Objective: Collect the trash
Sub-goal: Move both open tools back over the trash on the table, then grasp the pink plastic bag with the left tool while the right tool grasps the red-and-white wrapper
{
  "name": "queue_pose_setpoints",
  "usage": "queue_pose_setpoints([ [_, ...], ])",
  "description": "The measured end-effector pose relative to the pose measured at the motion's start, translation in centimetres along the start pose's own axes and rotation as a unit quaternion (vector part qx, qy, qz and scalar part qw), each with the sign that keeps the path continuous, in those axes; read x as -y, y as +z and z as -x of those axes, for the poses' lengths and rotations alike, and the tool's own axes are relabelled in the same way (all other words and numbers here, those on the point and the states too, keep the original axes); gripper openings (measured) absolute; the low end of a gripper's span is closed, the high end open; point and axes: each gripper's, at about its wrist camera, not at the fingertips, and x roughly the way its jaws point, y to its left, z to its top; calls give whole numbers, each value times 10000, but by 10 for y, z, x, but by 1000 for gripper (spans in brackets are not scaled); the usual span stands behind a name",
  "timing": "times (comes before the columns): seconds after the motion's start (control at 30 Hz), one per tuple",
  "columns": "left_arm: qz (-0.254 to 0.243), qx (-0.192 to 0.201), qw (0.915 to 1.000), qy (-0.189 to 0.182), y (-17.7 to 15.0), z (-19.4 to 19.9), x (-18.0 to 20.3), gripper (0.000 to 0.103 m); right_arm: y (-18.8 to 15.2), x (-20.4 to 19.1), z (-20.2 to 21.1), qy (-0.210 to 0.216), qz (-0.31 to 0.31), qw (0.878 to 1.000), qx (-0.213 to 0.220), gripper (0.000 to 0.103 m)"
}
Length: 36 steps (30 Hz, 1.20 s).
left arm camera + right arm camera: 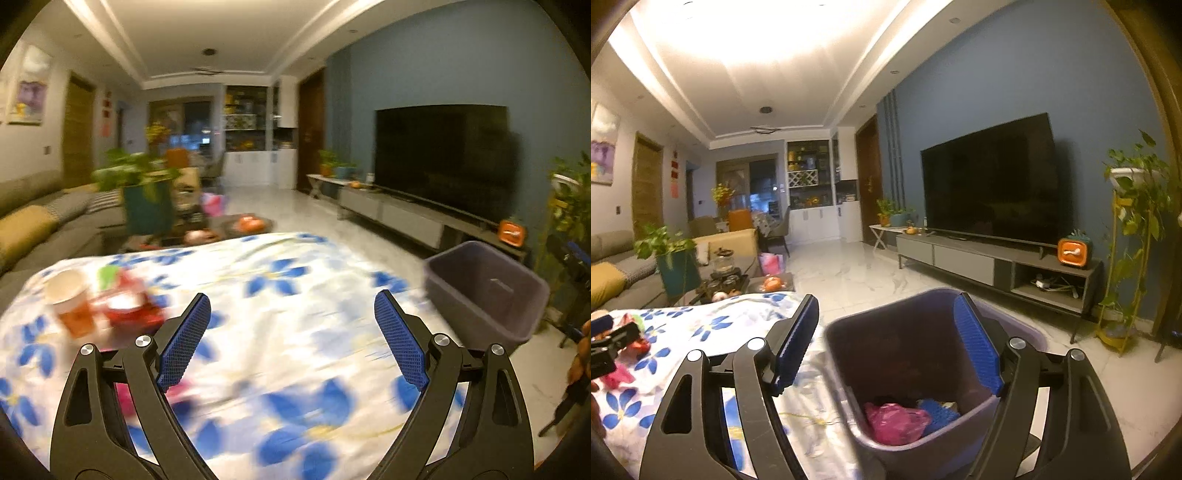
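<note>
We see the left gripper (pixel 291 306) with its blue-padded jaws spread wide, nothing between them, over the white tablecloth with blue flowers (pixel 280 332). The right gripper (pixel 886 314) also stands apart and empty, above the dark purple plastic bin (pixel 923 450) just off the table's right edge. In the bin's bottom lie a crumpled pink plastic bag (pixel 897 421) and a blue crumpled scrap (pixel 938 410). Near the tabletop's far left corner sit a paper cup with an orange band (pixel 70 299), blurred, and touching it red wrapper trash (pixel 129 306); a green bit (pixel 107 277) shows behind. Farther off: a potted plant in a teal pot (pixel 147 210), a black television (pixel 990 184) on a grey console (pixel 960 254).
</note>
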Motion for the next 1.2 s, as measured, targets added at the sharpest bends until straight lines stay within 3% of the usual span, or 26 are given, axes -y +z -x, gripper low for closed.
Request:
queue_pose_setpoints([
  [0.2, 372, 30, 9959, 819, -20, 30, -72, 89, -4, -47, 4, 499, 149, 9986, -44, 78],
  [0.33, 608, -57, 9890, 1350, -33, 46, -118, 89, -10, -88, 4, 944, 312, 9950, -135, 78],
  [0.47, 847, -102, 9852, 1486, -42, 58, -146, 89, -17, -124, 5, 1308, 387, 9904, -216, 78],
  [0.7, 1040, -310, 9868, 1198, -46, 38, -152, 89, -21, -166, 4, 1766, 392, 9828, -367, 78],
  [0.97, 1297, -925, 9847, 706, -52, -11, -158, 86, -23, -193, 1, 2045, 485, 9766, -450, 78],
  [1.1, 1386, -1211, 9820, 429, -59, -23, -161, 57, -25, -207, -4, 2187, 527, 9730, -520, 78],
  [1.2, 1446, -1268, 9810, 267, -63, -27, -162, 41, -27, -220, -10, 2271, 566, 9703, -604, 78],
])
